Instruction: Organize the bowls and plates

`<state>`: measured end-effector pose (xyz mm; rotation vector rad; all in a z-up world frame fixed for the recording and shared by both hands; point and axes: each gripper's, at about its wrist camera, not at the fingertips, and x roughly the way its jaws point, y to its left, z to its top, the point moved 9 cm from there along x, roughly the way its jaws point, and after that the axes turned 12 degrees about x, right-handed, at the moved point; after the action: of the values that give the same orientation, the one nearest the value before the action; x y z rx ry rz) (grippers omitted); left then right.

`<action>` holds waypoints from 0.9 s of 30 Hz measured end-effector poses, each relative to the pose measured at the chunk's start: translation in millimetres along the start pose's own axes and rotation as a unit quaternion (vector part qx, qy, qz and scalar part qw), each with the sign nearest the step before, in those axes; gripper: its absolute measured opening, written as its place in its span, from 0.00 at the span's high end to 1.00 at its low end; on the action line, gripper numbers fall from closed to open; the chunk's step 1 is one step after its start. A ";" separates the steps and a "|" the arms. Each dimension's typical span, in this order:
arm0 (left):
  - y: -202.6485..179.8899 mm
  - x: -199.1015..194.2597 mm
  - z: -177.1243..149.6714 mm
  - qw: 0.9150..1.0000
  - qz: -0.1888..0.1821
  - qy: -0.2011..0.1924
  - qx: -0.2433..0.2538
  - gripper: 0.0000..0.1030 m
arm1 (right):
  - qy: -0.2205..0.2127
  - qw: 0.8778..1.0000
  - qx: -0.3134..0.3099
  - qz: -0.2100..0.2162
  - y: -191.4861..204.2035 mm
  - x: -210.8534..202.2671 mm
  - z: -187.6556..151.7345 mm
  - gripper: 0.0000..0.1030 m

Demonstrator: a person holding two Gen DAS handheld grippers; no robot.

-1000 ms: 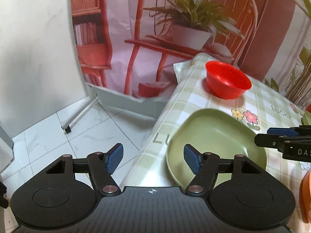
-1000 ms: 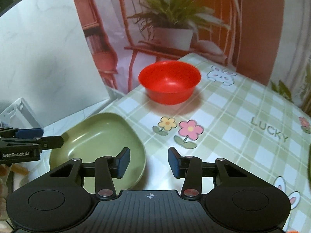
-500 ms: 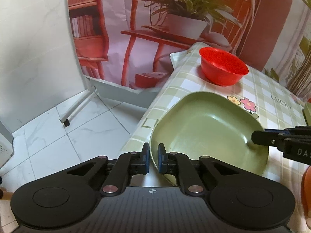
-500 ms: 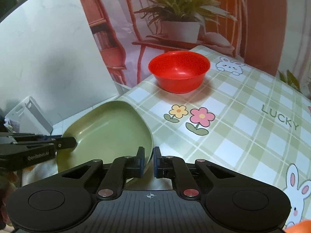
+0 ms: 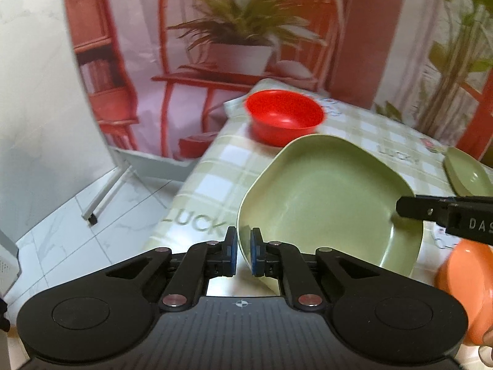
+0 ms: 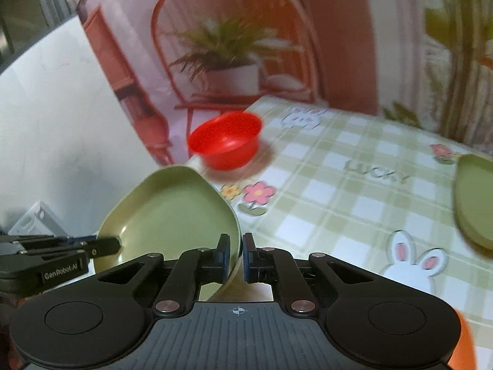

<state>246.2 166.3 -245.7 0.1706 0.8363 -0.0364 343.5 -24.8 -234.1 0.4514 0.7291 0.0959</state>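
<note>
Green, matte and smooth: the green plate (image 5: 326, 203) is what I have in both grippers, a shallow dish with rounded corners, a raised rim and nothing in it. My left gripper (image 5: 243, 254) has its blue pads pressed together on the near rim, and my right gripper (image 6: 236, 257) is clamped the same way on the opposite rim. Each view shows the other tool's tip reaching in over the far side of the plate. I take it from two sides because a wide, slick plate pinched at one rim would tip or slide out; opposite holds keep it steady.

The plate sits tilted and looks clear of the checked tablecloth (image 6: 348, 203), at the table's left edge near its front corner, partly out over the tiled floor (image 5: 71, 225). Both views are blurred, so I judge it is in transit.

A second green plate (image 6: 474, 203) lies at the table's right side, well apart. I guess that is where this one belongs, stacked on its match. The red bowl (image 5: 285, 117) stands near the far left corner, untouched. An orange bowl (image 5: 465, 286) shows at the near edge, close to my right tool.
</note>
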 end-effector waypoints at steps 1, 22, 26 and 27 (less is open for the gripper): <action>-6.1 -2.4 2.0 1.000 -0.003 -0.002 0.004 0.91 | -0.007 1.000 0.002 -0.001 -5.3 -6.7 2.5 0.92; -125.9 -35.6 36.0 0.996 -0.053 -0.047 0.055 0.90 | -0.095 0.993 0.063 -0.041 -99.4 -111.2 31.3 0.92; -142.9 -37.6 39.6 0.995 -0.061 -0.050 0.058 0.90 | -0.105 0.991 0.074 -0.046 -114.9 -122.3 33.2 0.91; -146.5 -38.6 39.9 0.995 -0.063 -0.051 0.059 0.90 | -0.106 0.990 0.076 -0.047 -118.8 -125.0 33.0 0.91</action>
<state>235.2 13.9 -210.8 0.2257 0.7418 -0.2127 263.8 -173.6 -185.9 0.5631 0.5489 -0.0958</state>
